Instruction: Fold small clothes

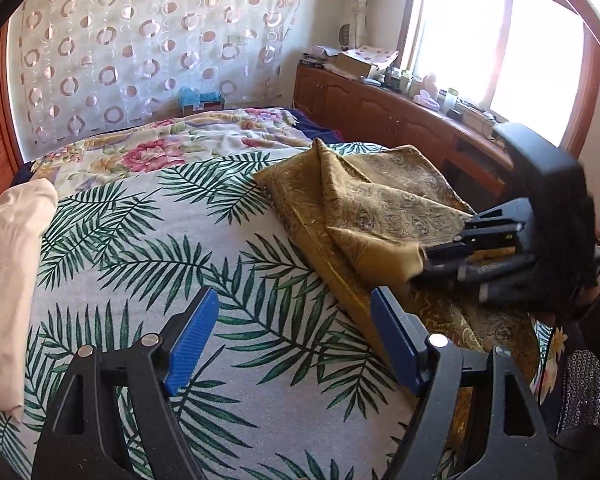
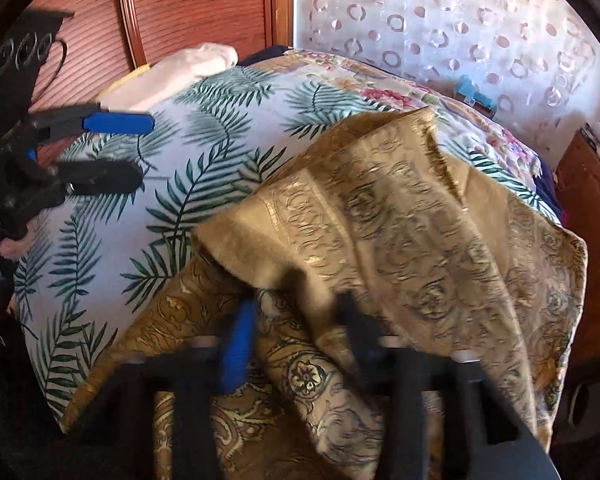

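Right claw (image 1: 420, 258) pinches the gold cloth's (image 1: 380, 204) edge, mid-fold. Left claw (image 1: 296, 344) waits open (nothing inside). Next, carry that edge across the bed (image 1: 140, 240).

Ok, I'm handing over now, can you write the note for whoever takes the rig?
Left gripper: open, empty, over the bed beside the gold cloth.
Right gripper: shut on a lifted corner of the gold cloth.
Gold cloth: rumpled, partly doubled over. White garment lies apart at the bed's edge.
Done: corner picked up.
Left: finish the fold and flatten it.
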### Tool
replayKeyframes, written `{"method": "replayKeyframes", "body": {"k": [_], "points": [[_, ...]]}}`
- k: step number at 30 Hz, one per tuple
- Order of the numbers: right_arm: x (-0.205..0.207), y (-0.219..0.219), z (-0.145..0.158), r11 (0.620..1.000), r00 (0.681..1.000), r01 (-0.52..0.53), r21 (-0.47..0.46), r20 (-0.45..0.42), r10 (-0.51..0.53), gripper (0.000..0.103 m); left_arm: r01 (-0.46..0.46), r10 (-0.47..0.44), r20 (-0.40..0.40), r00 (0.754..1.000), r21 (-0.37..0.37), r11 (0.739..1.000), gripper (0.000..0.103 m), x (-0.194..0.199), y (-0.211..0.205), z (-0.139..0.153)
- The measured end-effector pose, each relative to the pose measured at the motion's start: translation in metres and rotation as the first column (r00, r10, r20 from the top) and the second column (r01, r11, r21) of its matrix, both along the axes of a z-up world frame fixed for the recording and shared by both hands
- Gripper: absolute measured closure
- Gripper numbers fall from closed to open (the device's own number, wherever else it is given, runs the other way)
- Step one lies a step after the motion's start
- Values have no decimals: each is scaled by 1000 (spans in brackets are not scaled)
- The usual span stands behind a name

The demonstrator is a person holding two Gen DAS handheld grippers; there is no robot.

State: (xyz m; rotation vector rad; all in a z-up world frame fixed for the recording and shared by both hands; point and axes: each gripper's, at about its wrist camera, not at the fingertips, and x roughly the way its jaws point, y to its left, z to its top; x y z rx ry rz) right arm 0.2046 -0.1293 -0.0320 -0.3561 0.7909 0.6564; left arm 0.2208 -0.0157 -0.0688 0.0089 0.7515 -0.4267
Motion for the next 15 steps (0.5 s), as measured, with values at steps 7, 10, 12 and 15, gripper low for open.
{"method": "replayKeyframes", "body": {"k": [7,10,12,15], "points": [[15,-53,48,988,983,125,96,120,-136,98,20,-20,-9,1000,-1,1000,24,4,-9,-3],[41,-75,57,978,965,199,68,159,-208,98,26,-26,-17,1000,2,1000,24,6,-13,-6],[62,-90,56,962,946,270,37,177,-272,98,26,-25,-22,999,2,1000,24,6,-15,-7],[92,-110,50,924,909,383,-8,184,-375,98,25,-25,-26,999,2,1000,24,6,-16,-9]]}}
